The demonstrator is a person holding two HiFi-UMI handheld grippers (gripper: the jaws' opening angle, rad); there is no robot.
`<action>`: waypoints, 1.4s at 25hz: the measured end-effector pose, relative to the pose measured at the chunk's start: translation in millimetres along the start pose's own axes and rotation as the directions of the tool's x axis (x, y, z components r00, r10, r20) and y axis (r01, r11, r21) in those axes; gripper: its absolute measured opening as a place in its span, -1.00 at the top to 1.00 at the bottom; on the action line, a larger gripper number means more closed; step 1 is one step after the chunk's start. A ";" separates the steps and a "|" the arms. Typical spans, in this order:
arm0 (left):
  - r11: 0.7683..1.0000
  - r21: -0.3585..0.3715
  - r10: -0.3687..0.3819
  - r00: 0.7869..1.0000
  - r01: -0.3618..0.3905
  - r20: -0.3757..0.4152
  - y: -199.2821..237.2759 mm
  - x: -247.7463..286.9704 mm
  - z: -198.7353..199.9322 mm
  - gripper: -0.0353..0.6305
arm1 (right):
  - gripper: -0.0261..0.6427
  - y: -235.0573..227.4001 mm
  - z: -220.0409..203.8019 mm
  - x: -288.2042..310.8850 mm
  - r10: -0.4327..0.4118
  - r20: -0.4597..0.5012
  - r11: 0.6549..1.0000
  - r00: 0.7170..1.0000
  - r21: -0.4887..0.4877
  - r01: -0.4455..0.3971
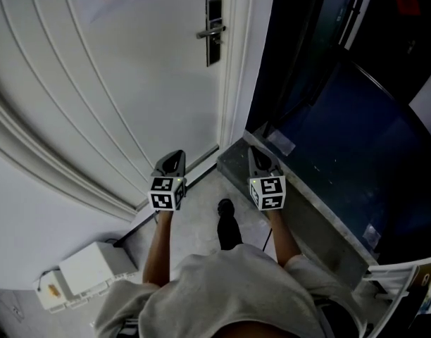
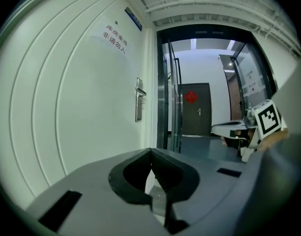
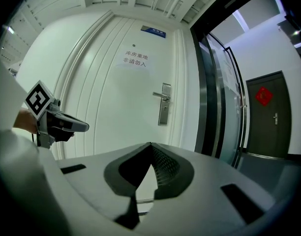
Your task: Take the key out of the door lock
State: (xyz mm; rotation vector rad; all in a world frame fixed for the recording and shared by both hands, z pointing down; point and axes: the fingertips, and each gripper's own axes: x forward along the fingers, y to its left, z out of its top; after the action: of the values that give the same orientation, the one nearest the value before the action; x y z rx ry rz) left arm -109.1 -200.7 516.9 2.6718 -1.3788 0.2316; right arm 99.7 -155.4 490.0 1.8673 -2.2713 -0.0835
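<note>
The white door [image 1: 131, 83] carries a dark lock plate with a silver lever handle [image 1: 213, 28], far ahead of both grippers. The same plate shows in the left gripper view [image 2: 139, 100] and in the right gripper view [image 3: 164, 103]. It is too small to make out a key in it. My left gripper [image 1: 175, 156] and right gripper [image 1: 257, 152] are held side by side at waist height, pointing toward the door. In its own view the left gripper [image 2: 151, 151] is shut with nothing between the jaws. The right gripper [image 3: 150, 144] is likewise shut and holds nothing.
A dark glass partition and metal frame [image 1: 321, 69] stand right of the door above a grey ledge [image 1: 314, 196]. A white box [image 1: 89, 273] lies on the floor at the lower left. My shoe [image 1: 228, 224] is on the floor. A dark door with a red ornament [image 2: 191, 107] is down the corridor.
</note>
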 end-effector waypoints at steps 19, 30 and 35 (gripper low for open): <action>1.000 0.011 0.020 1.000 -0.020 0.008 61.5 248.3 78.3 0.84 | 0.85 -124.2 30.4 235.7 0.078 0.012 0.997 0.997 -0.019 -0.077; 0.999 0.031 0.014 0.999 -0.016 0.049 71.1 331.2 110.2 0.84 | 0.85 -159.3 47.7 320.9 0.137 0.053 0.990 0.989 -0.039 -0.135; 0.999 0.038 0.009 0.999 -0.011 0.041 70.8 336.1 106.7 0.84 | 0.85 -155.4 42.8 334.1 0.156 0.042 0.987 0.987 -0.038 -0.154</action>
State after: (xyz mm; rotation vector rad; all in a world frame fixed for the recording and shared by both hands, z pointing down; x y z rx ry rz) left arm 33.5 -528.8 480.2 2.7159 -1.4142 0.2076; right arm 180.7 -516.2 461.1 1.6814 -2.4205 -0.1413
